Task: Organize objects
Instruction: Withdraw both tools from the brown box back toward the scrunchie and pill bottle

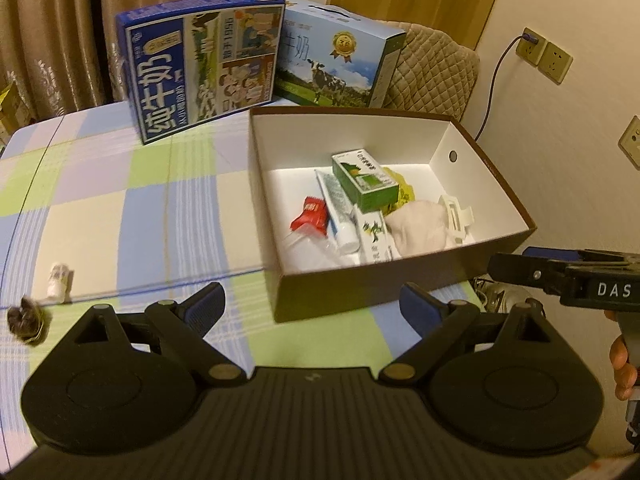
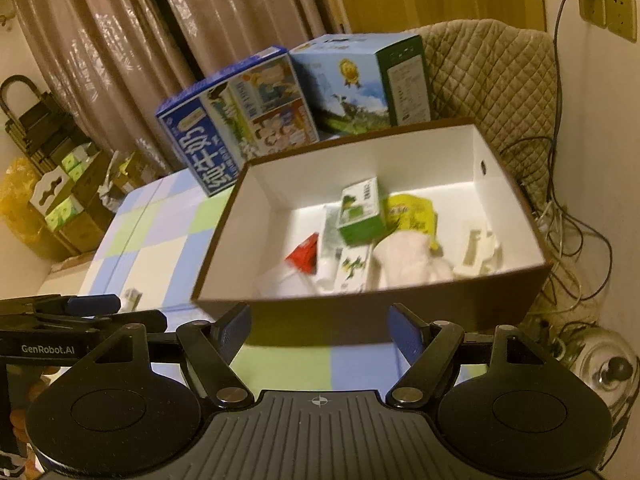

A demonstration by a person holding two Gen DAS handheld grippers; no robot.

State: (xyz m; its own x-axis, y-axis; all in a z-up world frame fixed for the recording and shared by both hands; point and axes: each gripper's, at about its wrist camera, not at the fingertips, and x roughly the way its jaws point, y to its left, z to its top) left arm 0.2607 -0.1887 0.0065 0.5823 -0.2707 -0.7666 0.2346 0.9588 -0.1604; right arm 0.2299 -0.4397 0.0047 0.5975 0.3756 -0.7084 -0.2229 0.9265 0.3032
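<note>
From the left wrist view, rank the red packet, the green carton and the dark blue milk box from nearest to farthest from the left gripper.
1. Red packet: in the brown box, near its left wall, nearest the left gripper.
2. Green carton: mid-box, propped on other items.
3. Dark blue milk box: on the table behind the box, back left.

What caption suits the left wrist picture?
Open left gripper faces a brown box of sundries; small white roll left on checked tablecloth.
</note>
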